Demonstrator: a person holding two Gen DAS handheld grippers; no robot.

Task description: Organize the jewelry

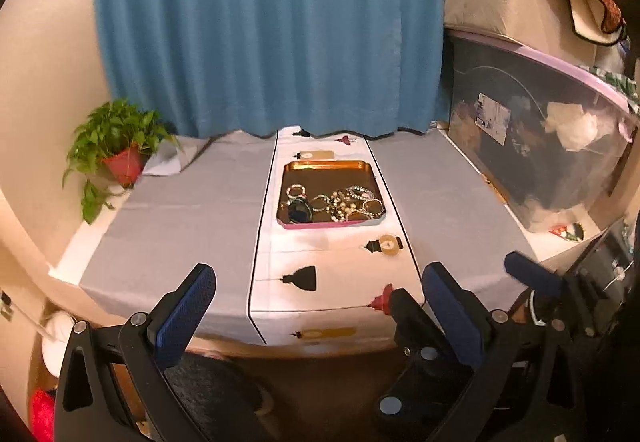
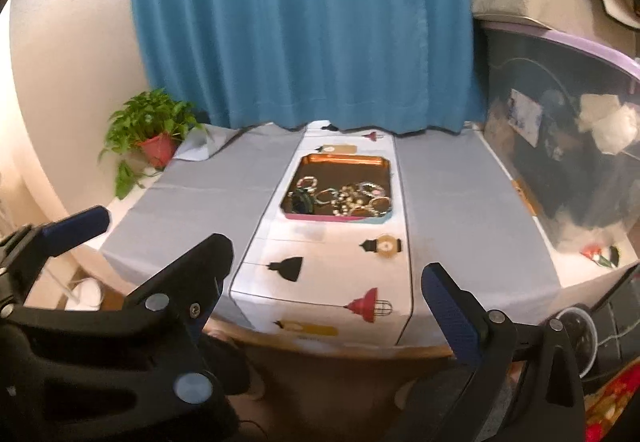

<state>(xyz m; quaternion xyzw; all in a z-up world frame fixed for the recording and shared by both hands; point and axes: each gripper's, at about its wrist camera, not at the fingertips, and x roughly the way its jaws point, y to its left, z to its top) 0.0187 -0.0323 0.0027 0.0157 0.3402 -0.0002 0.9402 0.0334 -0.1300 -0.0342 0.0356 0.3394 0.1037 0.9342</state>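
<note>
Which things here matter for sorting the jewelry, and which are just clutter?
Job: tray; jewelry piled in it; left gripper and right gripper, both open, empty.
Clutter: potted plant; blue curtain; storage bin.

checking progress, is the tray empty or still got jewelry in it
Not empty: the tray holds a heap of jewelry, bracelets and beads, at its near end.

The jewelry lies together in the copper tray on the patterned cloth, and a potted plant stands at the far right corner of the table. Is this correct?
Not quite. The potted plant stands at the far left corner, as the left wrist view shows. The rest holds: the jewelry lies together in the copper tray on the patterned cloth.
</note>
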